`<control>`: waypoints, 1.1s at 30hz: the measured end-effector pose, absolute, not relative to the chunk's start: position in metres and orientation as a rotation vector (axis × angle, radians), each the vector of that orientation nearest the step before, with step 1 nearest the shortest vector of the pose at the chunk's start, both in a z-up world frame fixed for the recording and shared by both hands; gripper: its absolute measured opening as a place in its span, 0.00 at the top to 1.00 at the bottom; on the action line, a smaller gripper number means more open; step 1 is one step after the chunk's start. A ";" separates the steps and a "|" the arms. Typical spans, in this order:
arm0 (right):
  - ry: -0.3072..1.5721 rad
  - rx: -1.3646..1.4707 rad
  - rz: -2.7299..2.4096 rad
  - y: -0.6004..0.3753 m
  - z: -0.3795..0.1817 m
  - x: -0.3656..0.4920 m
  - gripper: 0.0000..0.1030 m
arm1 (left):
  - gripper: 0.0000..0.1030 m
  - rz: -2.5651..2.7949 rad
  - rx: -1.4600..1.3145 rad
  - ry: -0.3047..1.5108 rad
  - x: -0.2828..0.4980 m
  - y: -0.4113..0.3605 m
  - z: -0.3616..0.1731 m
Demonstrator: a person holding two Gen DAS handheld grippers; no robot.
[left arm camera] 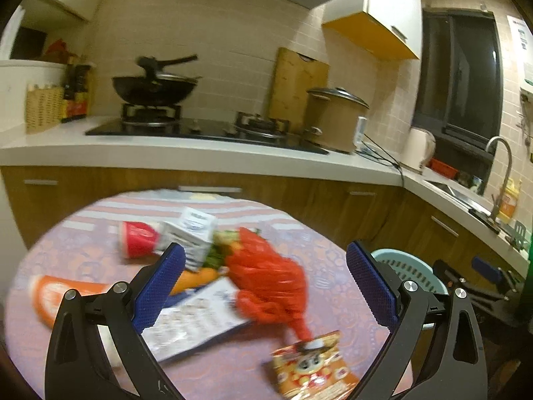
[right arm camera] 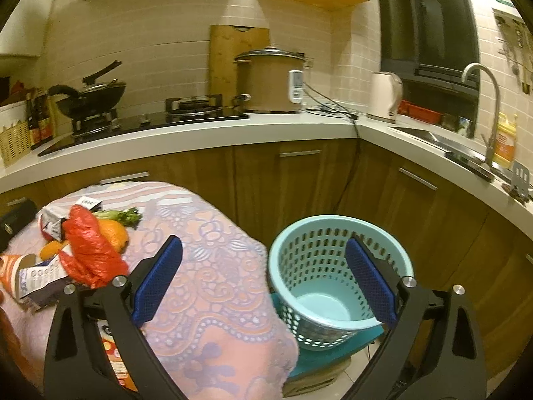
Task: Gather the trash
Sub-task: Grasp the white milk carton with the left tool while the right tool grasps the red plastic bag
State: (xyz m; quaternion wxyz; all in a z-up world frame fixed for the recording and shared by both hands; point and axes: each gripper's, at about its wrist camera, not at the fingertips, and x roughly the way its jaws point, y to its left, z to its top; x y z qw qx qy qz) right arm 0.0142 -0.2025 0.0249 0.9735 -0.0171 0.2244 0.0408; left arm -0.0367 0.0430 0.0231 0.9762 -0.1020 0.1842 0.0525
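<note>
Your left tool [left arm camera: 265, 285] hangs spread over the red bag [left arm camera: 266, 276] on the worktop [left arm camera: 83, 250]; your right tool [right arm camera: 263, 278], spread and empty, faces the basket [right arm camera: 319, 266].

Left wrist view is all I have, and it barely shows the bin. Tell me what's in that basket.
Observer: The right wrist view looks straight into the light blue basket. Its bottom is bare, with no trash in it yet.
Operator: Say what it stands on.
Observer: It sits tilted on a teal stool beside the table, not on the floor.
Operator: Report the right gripper.
Observer: The right gripper is open and holds nothing. One of its fingers shows in front of the basket, the other in front of the tablecloth.
Operator: Name something the red bag hides from me.
Observer: An orange lies against the red bag on its far side.
</note>
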 end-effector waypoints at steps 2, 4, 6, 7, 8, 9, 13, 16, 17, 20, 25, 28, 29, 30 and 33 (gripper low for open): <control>0.461 -0.042 0.131 -0.193 0.024 0.014 0.21 | 0.09 0.143 -0.199 0.377 -0.045 0.054 0.027; 0.471 -0.044 0.182 -0.184 0.022 0.013 0.30 | 0.09 0.182 -0.195 0.388 -0.056 0.067 0.028; 0.496 -0.053 0.258 -0.171 0.017 0.014 0.45 | 0.09 0.218 -0.202 0.403 -0.066 0.081 0.026; 0.512 -0.059 0.290 -0.166 0.014 0.014 0.57 | 0.09 0.241 -0.209 0.414 -0.071 0.089 0.024; 0.535 -0.062 0.333 -0.159 0.010 0.015 0.64 | 0.09 0.257 -0.215 0.420 -0.075 0.094 0.022; 0.547 -0.062 0.353 -0.155 0.008 0.015 0.64 | 0.09 0.283 -0.225 0.433 -0.080 0.103 0.019; 0.593 -0.074 0.435 -0.136 -0.007 0.008 0.64 | 0.09 0.355 -0.250 0.496 -0.096 0.128 0.003; 0.593 -0.119 0.459 -0.125 -0.014 -0.002 0.64 | 0.09 0.377 -0.257 0.540 -0.100 0.137 -0.009; 0.600 -0.125 0.471 -0.123 -0.016 -0.005 0.64 | 0.10 0.373 -0.258 0.555 -0.100 0.138 -0.013; 0.624 -0.152 0.482 -0.118 -0.025 -0.009 0.64 | 0.11 0.324 -0.268 0.608 -0.093 0.136 -0.023; 0.657 -0.146 0.468 -0.125 -0.034 -0.007 0.64 | 0.21 0.201 -0.292 0.651 -0.082 0.114 -0.037; 0.665 -0.130 0.455 -0.133 -0.033 -0.004 0.64 | 0.27 0.168 -0.297 0.696 -0.070 0.108 -0.047; 0.664 -0.129 0.454 -0.134 -0.033 -0.004 0.64 | 0.28 0.164 -0.298 0.701 -0.068 0.107 -0.050; 0.663 -0.130 0.453 -0.136 -0.032 -0.004 0.64 | 0.29 0.160 -0.303 0.705 -0.068 0.106 -0.052; 0.663 -0.137 0.455 -0.137 -0.034 -0.005 0.64 | 0.32 0.082 -0.342 0.698 -0.070 0.102 -0.052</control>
